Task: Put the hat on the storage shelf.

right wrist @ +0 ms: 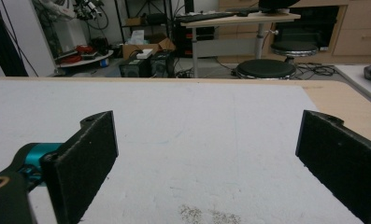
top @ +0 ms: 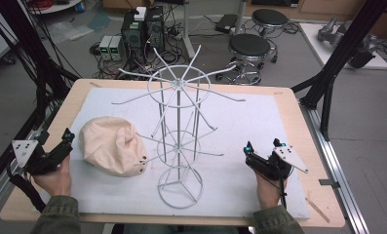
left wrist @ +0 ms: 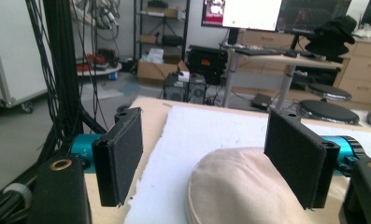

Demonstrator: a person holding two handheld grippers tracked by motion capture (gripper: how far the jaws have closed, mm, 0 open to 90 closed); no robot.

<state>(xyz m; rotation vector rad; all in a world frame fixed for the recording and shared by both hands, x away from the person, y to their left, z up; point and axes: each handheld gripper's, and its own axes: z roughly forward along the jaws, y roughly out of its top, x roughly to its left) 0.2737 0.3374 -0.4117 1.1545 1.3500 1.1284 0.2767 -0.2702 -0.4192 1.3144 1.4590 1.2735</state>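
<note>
- Beige cap (top: 112,145): soft, crumpled dome, lies on white mat (top: 259,122), worktop's left.
- Left tongs (left wrist: 211,158) spread, just beside cap.
- Right tongs (right wrist: 206,158) spread, nothing between.
- White wire rack (top: 179,131) stands betw. them, touching cap.

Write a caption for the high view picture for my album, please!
Two open claws, left and right, wait beside a beige hat and a white wire rack on the table.

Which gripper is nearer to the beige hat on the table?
Left. The left gripper is just beside the beige hat; the right gripper is far across, beyond the white wire rack.
</note>
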